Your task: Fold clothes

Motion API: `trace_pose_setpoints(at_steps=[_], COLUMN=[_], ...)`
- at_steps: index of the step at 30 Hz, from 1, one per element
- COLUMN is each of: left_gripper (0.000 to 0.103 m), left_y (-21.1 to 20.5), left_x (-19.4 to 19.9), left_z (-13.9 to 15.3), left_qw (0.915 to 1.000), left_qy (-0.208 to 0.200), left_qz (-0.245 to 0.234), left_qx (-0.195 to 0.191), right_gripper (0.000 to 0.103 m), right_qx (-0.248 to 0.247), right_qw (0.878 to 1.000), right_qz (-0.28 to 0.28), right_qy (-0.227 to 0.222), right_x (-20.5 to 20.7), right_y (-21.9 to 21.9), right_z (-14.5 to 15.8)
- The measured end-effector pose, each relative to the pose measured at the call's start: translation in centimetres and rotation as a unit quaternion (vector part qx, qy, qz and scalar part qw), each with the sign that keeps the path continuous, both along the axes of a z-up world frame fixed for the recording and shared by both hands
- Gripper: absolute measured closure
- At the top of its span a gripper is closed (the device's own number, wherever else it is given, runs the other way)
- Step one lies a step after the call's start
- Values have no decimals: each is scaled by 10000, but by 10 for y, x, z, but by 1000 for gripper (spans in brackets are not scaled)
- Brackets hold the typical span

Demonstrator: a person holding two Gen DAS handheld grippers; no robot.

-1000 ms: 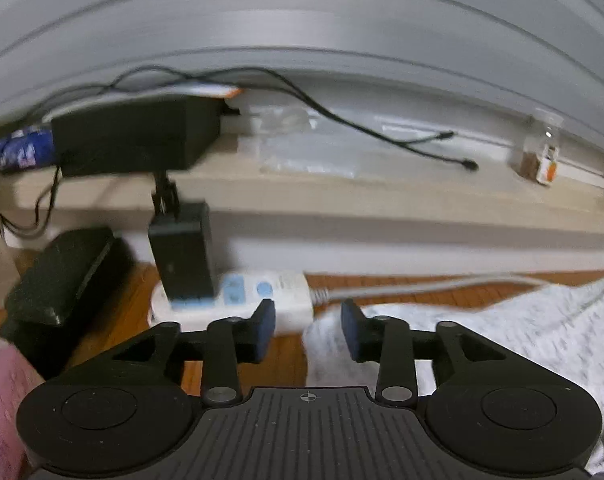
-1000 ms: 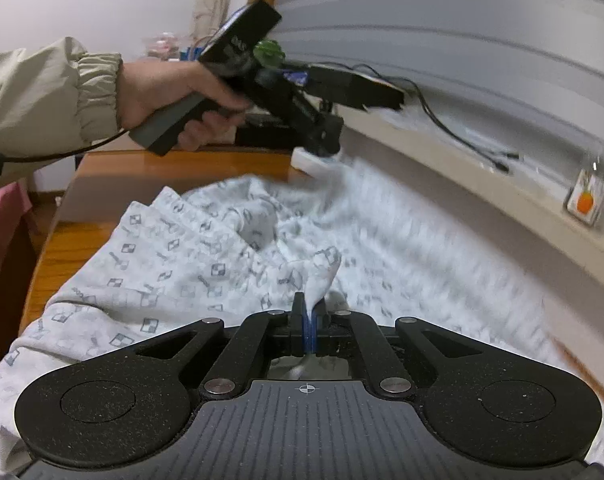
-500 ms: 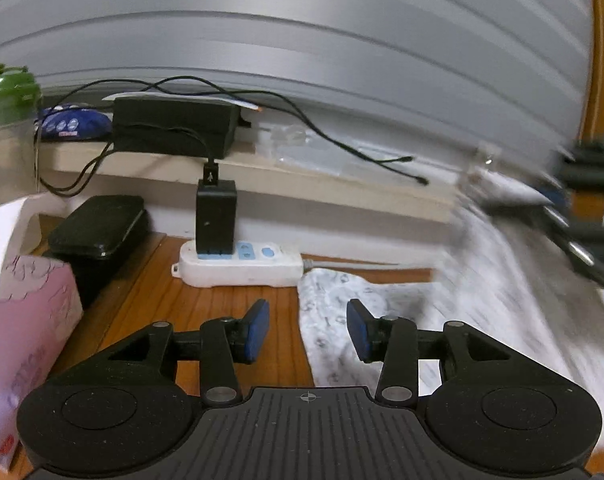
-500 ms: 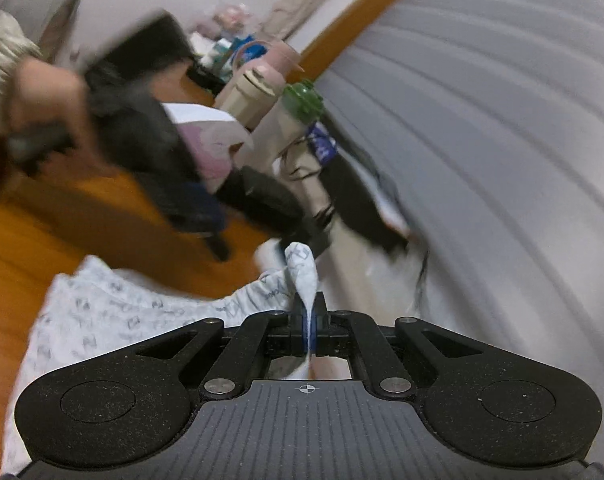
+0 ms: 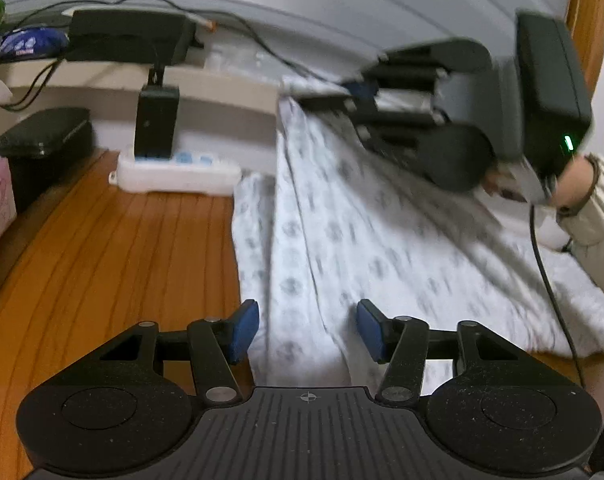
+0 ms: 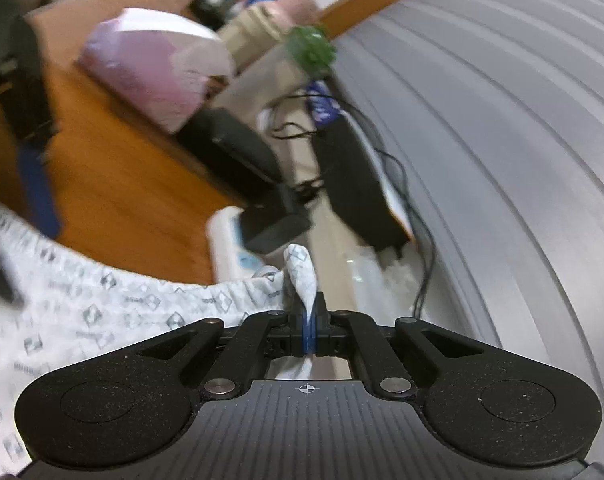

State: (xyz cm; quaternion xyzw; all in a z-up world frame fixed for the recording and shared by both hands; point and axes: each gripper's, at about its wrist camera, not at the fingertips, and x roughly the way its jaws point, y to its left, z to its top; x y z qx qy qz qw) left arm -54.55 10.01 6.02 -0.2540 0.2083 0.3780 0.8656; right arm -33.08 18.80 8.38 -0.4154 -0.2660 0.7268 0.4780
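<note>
Dim, warm indoor light; fisheye bending toward every edge; motion blur smears the garment (image 5: 342, 240) from 12 to 3 o'clock

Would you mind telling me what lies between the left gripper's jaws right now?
In the left wrist view, the patterned white garment runs between the opening jaws of the left gripper; its pads are not pressing it.

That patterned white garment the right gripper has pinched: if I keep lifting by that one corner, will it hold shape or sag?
Probably sags: the garment drapes in loose folds from the right gripper, so it looks thin, floppy and light. The shut pads hold only a small bunched tip, which might slip. The left gripper, jaws opening above the cloth, could take a second corner.
</note>
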Motion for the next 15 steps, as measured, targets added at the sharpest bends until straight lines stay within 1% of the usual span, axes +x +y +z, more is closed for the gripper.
trace_pose_setpoints(at_steps=[1, 3, 4, 5, 6, 7, 8, 9, 10, 11, 12, 15], left_gripper=[50, 48, 47, 47, 47, 47, 50, 50, 50, 54, 56, 57], left_y=[-2, -7, -12, -19, -25, -30, -36, -41, -46, -50, -54, -61], left_x=[-1, -3, -5, -7, -9, -10, -11, -9, -7, -4, -1, 8], left_z=[0, 1, 4, 7, 9, 11, 12, 14, 15, 14, 14, 8], left_qw=[10000, 9995, 9989, 9983, 9977, 9973, 9969, 9965, 9965, 9970, 9973, 9977], left_qy=[57, 182, 240, 262, 272, 276, 299, 331, 346, 334, 331, 440], left_qz=[79, 252, 355, 444, 509, 536, 548, 539, 506, 436, 372, 245], left_qx=[18, 80, 169, 271, 360, 426, 487, 543, 570, 554, 536, 461], right_gripper=[100, 92, 86, 81, 79, 75, 67, 63, 63, 63, 63, 63], right_qx=[10, 2, -119, -302, -443, -564, -621, -635, -658, -689, -700, -678], right_qw=[10000, 9995, 9988, 9976, 9966, 9952, 9939, 9926, 9914, 9902, 9888, 9839], right_qz=[-96, -312, -466, -615, -668, -671, -688, -713, -732, -745, -772, -964], right_qy=[11, -57, -71, 19, 211, 433, 604, 744, 860, 964, 1065, 1340], right_x=[-1, -5, -6, -4, 0, 6, 12, 19, 25, 33, 41, 70], right_y=[6, 17, 21, 21, 17, 12, 4, -5, -14, -24, -34, -67], right_z=[-5, -17, -22, -24, -21, -16, -10, -3, 3, 10, 17, 41])
